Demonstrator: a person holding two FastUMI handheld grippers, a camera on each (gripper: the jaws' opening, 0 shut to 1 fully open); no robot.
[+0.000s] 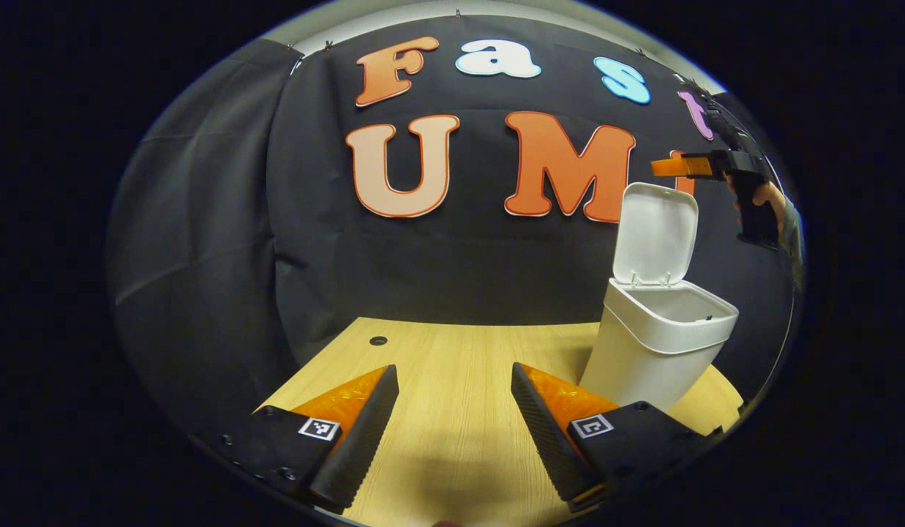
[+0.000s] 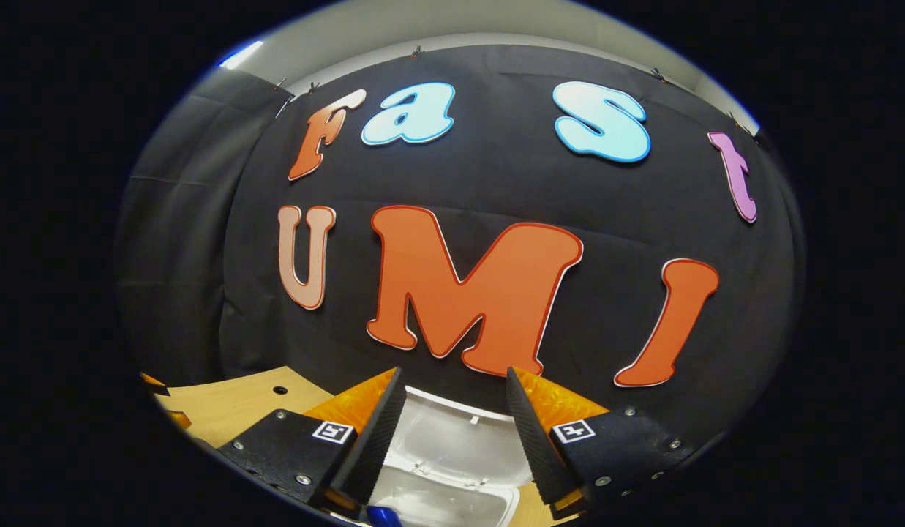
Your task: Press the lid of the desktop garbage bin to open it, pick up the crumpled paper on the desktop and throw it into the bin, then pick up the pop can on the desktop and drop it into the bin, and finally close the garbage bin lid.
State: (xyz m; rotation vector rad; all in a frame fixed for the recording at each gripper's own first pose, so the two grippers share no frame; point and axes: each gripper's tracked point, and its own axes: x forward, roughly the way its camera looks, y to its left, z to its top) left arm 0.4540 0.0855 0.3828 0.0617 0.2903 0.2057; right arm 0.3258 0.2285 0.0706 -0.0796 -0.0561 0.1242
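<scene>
Bin lid is up, and both your tongs are spread apart with nothing in them.

Your left gripper (image 1: 452, 399) hangs over the bare wooden desk (image 1: 452, 351); ahead to its right stands the white bin (image 1: 661, 344), lid (image 1: 657, 234) upright. Your right gripper (image 2: 452, 406) is directly above the bin's mouth (image 2: 445, 505), where a blue thing (image 2: 382, 516) shows at the edge.

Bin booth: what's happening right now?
A person holds a gripper in each hand at a wooden desk. The white garbage bin stands with its lid flipped up. The right gripper hovers open above the bin's mouth, a blue object just below it. The left gripper hangs open over bare desk, holding nothing.
</scene>
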